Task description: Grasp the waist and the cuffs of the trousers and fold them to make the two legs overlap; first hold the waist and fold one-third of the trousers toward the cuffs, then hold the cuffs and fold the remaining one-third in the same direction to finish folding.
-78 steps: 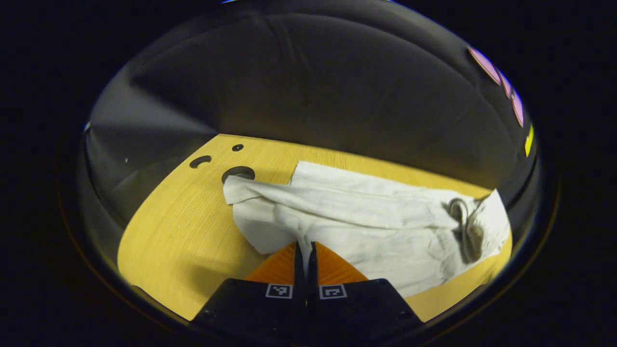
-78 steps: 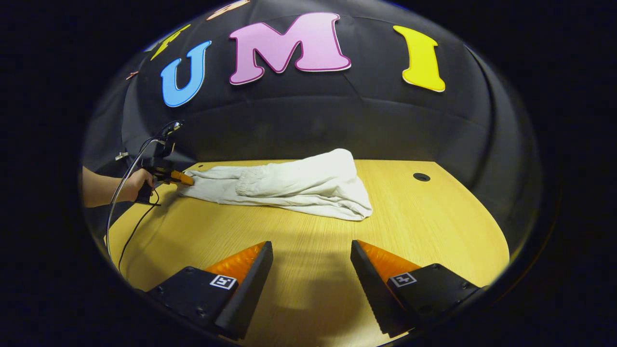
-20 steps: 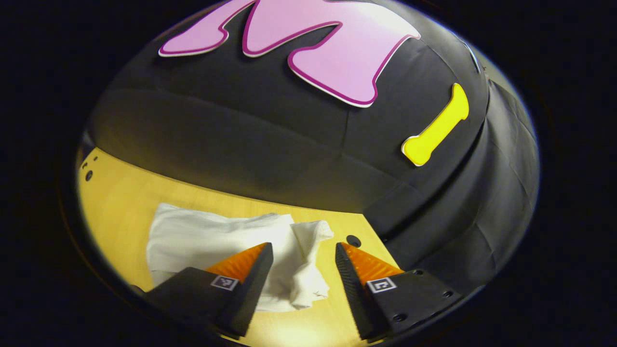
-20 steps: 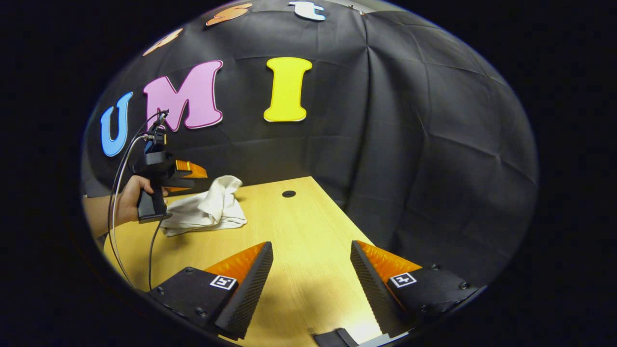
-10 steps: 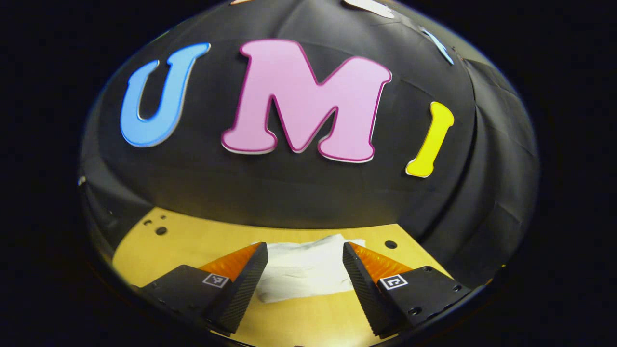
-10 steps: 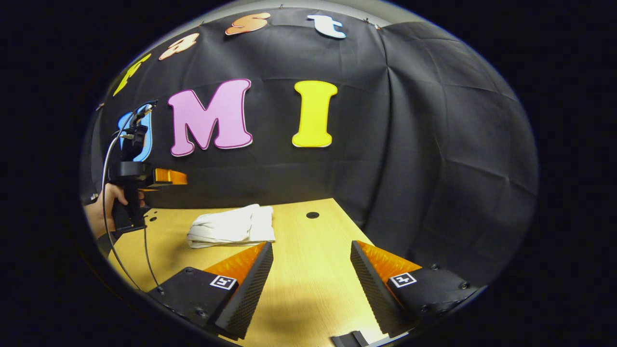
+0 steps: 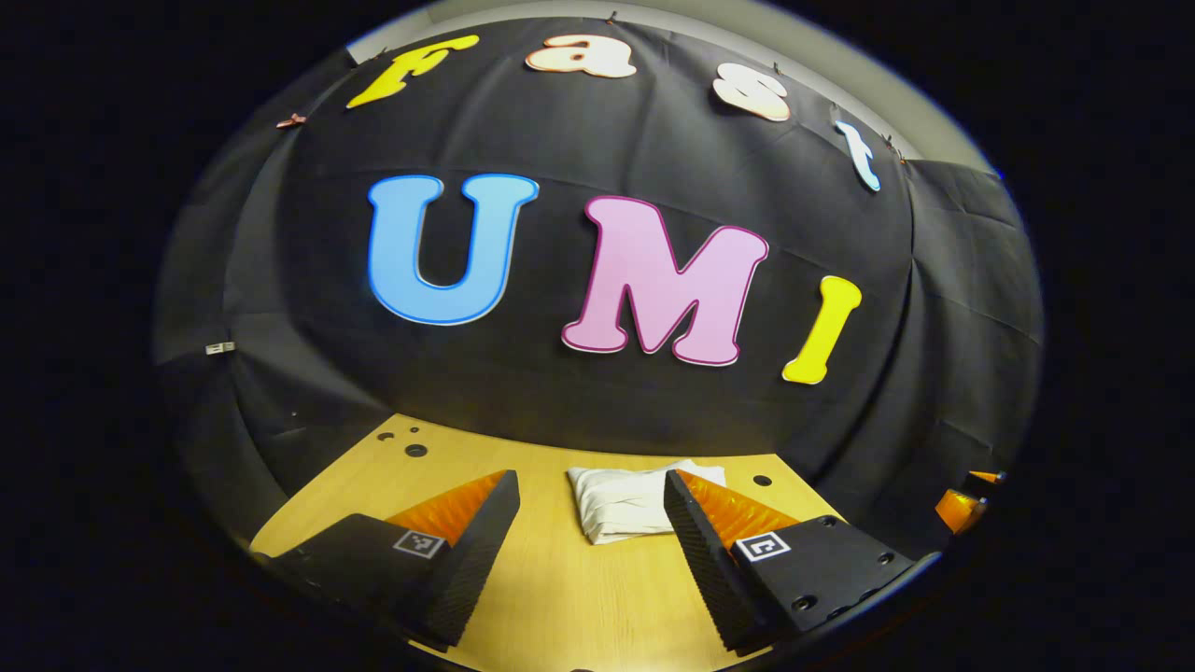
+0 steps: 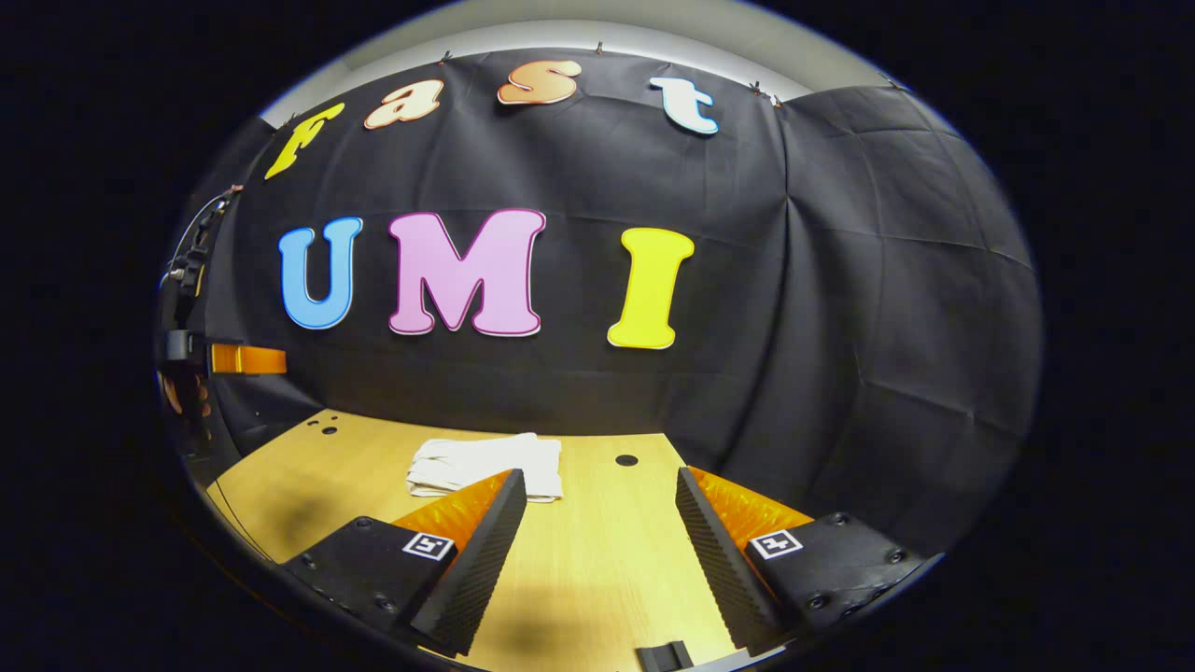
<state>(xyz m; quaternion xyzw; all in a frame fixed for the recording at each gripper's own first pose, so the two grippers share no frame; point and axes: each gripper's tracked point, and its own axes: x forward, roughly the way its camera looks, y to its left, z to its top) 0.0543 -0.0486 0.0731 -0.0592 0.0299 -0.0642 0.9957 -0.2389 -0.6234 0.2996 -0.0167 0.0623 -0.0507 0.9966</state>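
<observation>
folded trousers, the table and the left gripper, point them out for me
folded trousers (image 7: 621, 504), left gripper view, on the top layer of the white bundle.
table (image 8: 597, 569), right gripper view, on bare wood between the fingers.
left gripper (image 7: 590, 537), left gripper view, midway between its open fingertips.

The left tongs (image 7: 590, 523) are held level above the tabletop, fingers spread wide apart, nothing gripped between them. The right tongs (image 8: 597, 523) are likewise carried with fingers parted and empty. In the right gripper view, the left tongs (image 8: 245, 359) are seen raised at the far left, pointing sideways.
</observation>
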